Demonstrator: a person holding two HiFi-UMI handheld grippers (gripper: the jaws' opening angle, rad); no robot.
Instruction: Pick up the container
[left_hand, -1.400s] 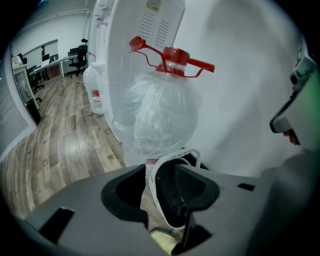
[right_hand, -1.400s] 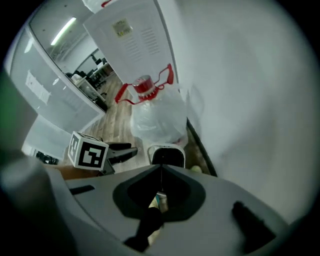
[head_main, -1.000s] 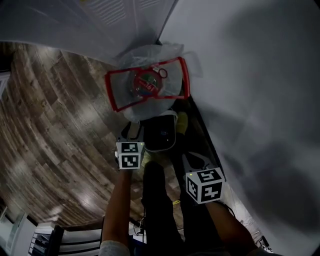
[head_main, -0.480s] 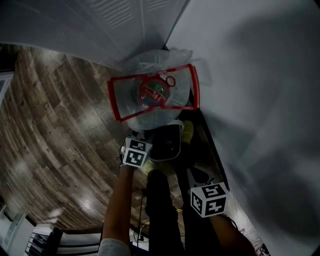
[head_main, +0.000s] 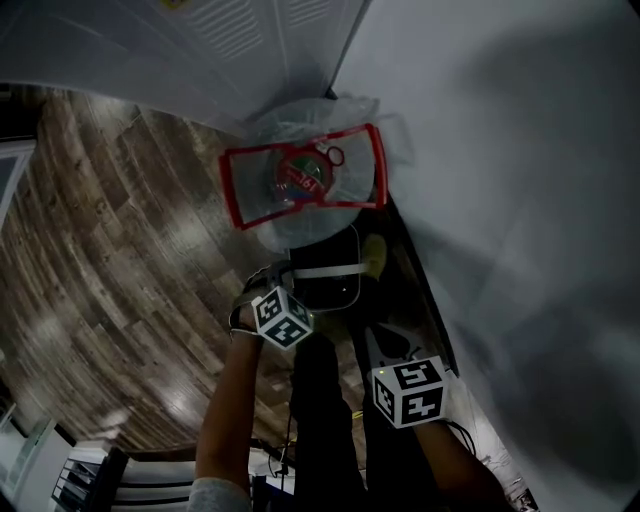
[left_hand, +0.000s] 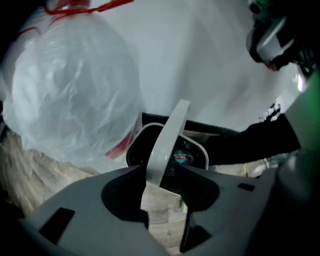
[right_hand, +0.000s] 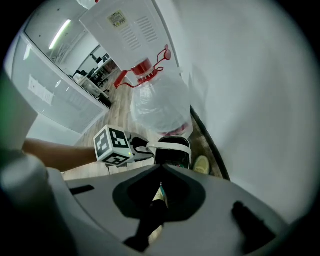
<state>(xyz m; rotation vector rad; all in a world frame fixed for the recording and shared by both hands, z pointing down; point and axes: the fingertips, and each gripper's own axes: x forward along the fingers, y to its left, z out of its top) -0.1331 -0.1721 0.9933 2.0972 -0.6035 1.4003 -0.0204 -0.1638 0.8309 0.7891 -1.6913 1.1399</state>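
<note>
The small black container with a white rim (head_main: 345, 300) sits on the wood-plank floor (head_main: 120, 250) at the foot of the white wall (head_main: 500, 200), just beside a clear water jug wrapped in plastic (head_main: 300, 205). Its white strap handle (left_hand: 167, 145) stands between the jaws of the left gripper (left_hand: 165, 192), which have just been closing but are apart, not clamping it. The right gripper (right_hand: 160, 187) hangs nearby with its jaws clenched together.

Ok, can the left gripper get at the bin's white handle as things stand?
Probably yes. The white handle stands raised between the open jaws of the left gripper, which have just been closing; nothing blocks it.
</note>
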